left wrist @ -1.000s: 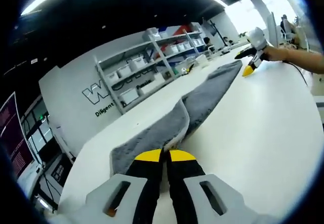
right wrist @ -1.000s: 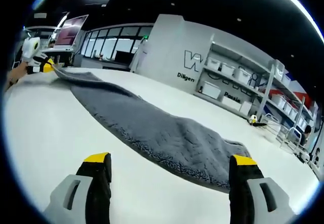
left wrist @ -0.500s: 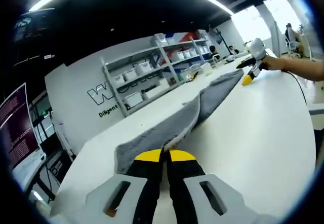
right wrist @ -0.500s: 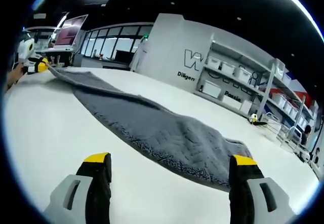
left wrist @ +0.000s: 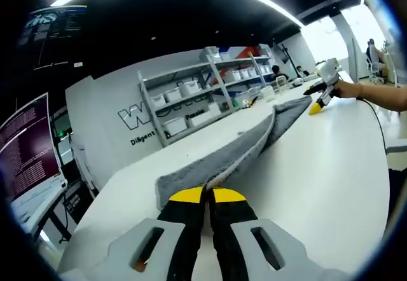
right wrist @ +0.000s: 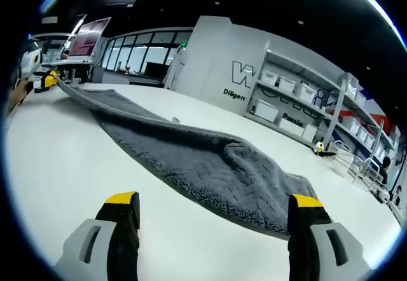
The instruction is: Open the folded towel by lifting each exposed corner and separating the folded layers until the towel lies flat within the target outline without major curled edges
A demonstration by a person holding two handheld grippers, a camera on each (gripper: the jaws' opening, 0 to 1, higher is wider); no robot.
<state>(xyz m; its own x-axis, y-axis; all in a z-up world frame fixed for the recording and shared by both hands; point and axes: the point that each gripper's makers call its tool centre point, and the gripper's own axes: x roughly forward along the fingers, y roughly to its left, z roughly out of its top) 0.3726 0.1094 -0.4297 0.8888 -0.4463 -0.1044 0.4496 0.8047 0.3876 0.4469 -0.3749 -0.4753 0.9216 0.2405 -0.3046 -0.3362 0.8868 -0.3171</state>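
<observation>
A long grey towel (left wrist: pixel 251 149) lies along the white table (left wrist: pixel 318 185). My left gripper (left wrist: pixel 205 196) is shut on its near corner, and the held layer rises off the table as a raised fold running away from me. In the right gripper view the towel (right wrist: pixel 210 166) stretches from left to right, with a ridge lifted along its far edge. My right gripper (right wrist: pixel 213 208) stands open above bare table just short of the towel's near edge, with nothing between its jaws. The left gripper (right wrist: pixel 46 81) shows at the far left, holding the corner up. The right gripper (left wrist: pixel 314 99) shows far off, in a hand.
Shelves with white bins (left wrist: pixel 210 93) line the wall beyond the table's far side. A monitor (left wrist: pixel 25 154) stands off the table's left end. A small yellow-topped item (right wrist: pixel 318 148) sits on the table past the towel. A cable (left wrist: pixel 376 123) trails near the hand.
The left gripper has lifted its towel corner higher, so the top layer has peeled up along its length. The right gripper has stayed open in place.
</observation>
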